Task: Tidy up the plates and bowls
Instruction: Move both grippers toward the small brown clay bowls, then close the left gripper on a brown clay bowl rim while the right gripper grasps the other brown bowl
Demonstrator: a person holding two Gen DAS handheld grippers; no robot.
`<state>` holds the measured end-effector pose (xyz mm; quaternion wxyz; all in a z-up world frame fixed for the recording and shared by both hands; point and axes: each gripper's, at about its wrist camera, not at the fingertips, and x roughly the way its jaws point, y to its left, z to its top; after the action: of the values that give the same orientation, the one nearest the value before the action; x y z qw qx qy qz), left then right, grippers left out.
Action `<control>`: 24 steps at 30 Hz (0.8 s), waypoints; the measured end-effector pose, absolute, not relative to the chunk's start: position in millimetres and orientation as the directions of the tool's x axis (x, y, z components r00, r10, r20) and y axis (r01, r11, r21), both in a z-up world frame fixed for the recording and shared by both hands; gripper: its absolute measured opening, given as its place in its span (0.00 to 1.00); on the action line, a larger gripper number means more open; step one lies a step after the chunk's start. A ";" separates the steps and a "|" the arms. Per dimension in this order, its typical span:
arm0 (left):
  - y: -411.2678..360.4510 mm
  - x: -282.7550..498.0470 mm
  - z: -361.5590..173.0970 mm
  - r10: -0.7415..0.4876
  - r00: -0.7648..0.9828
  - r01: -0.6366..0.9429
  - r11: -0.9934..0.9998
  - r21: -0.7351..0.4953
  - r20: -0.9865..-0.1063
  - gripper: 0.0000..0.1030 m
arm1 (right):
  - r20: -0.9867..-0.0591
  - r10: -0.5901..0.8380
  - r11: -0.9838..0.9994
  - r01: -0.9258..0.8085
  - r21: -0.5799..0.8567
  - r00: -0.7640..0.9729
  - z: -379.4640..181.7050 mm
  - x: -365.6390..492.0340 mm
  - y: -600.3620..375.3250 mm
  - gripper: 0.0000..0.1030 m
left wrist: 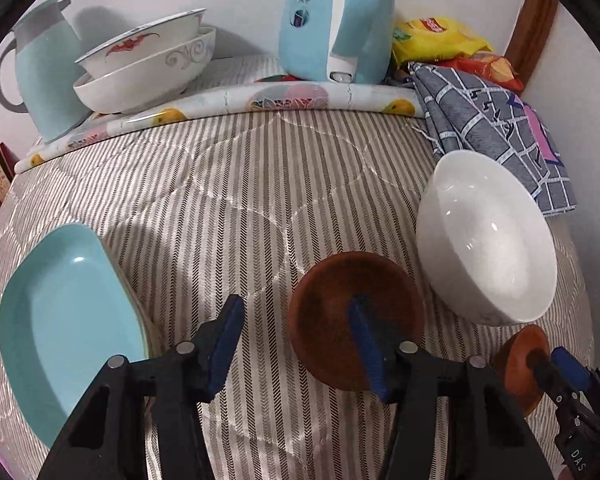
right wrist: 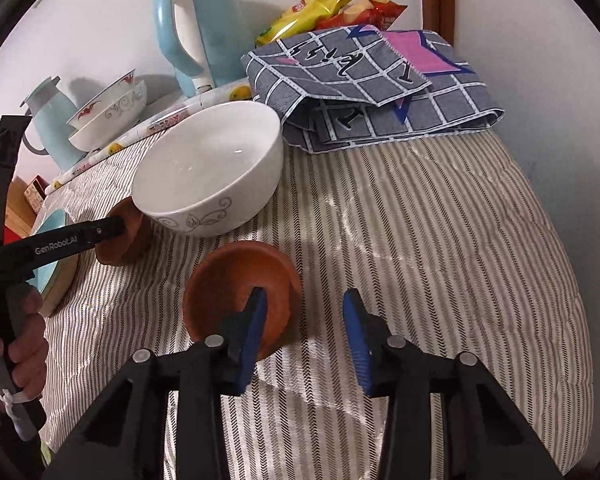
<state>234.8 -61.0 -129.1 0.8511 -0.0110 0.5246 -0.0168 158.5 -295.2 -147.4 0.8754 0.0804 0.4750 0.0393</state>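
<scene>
Left view: the left gripper [left wrist: 300,344] is open, with one finger over the edge of a brown dish [left wrist: 340,304] at 6 o'clock, not pinching yet. Next it must close on the rim. The white bowl [left wrist: 488,236] sits at 3 o'clock.

Right view: the right gripper [right wrist: 306,340] is open over another brown dish's [right wrist: 236,280] rim. The left tool reads "GenRobot.AI".
</scene>
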 end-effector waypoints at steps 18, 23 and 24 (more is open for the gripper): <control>-60.0 244.3 -140.2 -0.098 0.419 0.059 0.995 -0.081 -0.903 0.20 | -0.844 0.101 0.991 0.024 0.134 0.527 -165.1 170.0 -282.7 0.24; -60.5 243.6 -138.9 -0.098 0.430 0.072 0.995 -0.074 -0.898 0.16 | -0.837 0.121 0.989 0.012 0.151 0.533 -164.9 174.4 -280.5 0.16; -59.9 243.8 -138.6 -0.102 0.430 0.072 0.994 -0.079 -0.897 0.16 | -0.838 0.127 0.987 0.012 0.157 0.531 -164.8 175.1 -281.0 0.16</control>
<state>243.8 -59.9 -138.6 0.8455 -0.0141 0.5312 -0.0516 175.1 -281.0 -164.8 0.8721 0.0720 0.4829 0.0329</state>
